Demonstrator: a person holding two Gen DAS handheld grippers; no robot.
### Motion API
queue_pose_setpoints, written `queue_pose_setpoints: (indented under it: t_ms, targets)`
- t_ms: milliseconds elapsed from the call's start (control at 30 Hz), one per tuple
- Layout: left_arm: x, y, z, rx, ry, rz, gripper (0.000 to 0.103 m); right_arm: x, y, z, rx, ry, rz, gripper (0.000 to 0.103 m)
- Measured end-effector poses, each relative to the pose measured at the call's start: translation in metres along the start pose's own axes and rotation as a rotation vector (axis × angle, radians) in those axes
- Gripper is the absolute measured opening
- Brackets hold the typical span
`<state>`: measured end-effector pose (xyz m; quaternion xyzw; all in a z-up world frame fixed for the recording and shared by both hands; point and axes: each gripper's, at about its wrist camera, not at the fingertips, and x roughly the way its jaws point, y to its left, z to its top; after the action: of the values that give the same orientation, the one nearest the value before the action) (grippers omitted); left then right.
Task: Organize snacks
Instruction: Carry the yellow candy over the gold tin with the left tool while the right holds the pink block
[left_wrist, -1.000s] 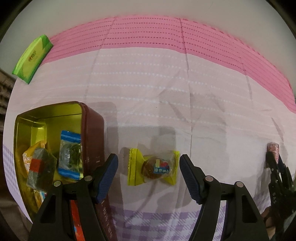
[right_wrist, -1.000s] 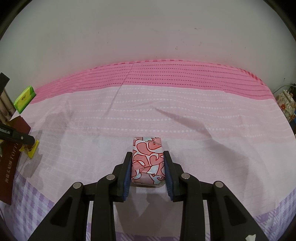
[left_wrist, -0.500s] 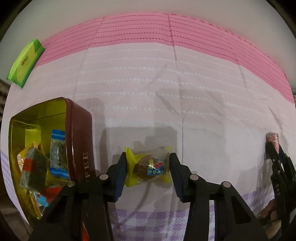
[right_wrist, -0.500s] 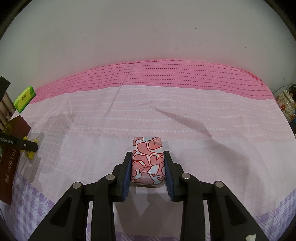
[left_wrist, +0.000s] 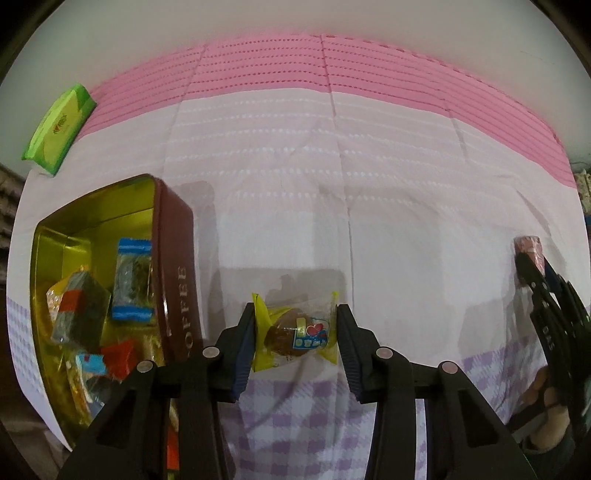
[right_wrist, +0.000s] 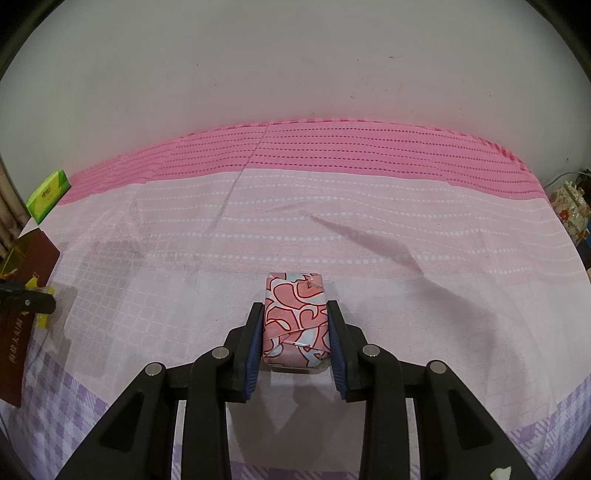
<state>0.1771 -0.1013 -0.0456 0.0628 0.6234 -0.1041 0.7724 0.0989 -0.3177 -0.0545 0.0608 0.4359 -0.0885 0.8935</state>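
My left gripper (left_wrist: 295, 338) is shut on a yellow-wrapped snack (left_wrist: 295, 332) and holds it just above the cloth, right of an open brown tin (left_wrist: 177, 266) with a gold inside. The tin holds several wrapped snacks, among them a blue-ended one (left_wrist: 132, 280). My right gripper (right_wrist: 295, 332) is shut on a pink patterned packet (right_wrist: 295, 325) above the cloth. It shows in the left wrist view at the far right (left_wrist: 532, 254). The tin (right_wrist: 26, 280) and the left gripper's finger (right_wrist: 27, 301) show at the left edge of the right wrist view.
A green packet (left_wrist: 57, 127) lies at the back left of the pink and lilac tablecloth (left_wrist: 369, 184); it also shows in the right wrist view (right_wrist: 48, 195). A white wall stands behind the table. A patterned object (right_wrist: 570, 212) sits off the right edge.
My left gripper has closed on the yellow-wrapped snack, which lay on the cloth between open fingers, and has lifted it a little. The right gripper and its packet have not moved.
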Motion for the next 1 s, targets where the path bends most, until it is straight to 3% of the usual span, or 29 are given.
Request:
queue_pose_setpoints:
  t_ms: [200,600,1000]
  targets:
    - [-0.018,0.001,-0.018,0.001,-0.010,-0.010,0.043,0.001,0.001,0.000,-0.009,0.002,-0.009,0.031]
    - [-0.068,0.029,-0.021,-0.014,-0.080,0.000,0.043,0.002,0.005,0.000,-0.024,0.004,-0.029,0.031]
    - [-0.092,0.098,-0.040,-0.096,-0.109,0.048,0.043,0.002,0.005,0.000,-0.025,0.004,-0.030,0.031]
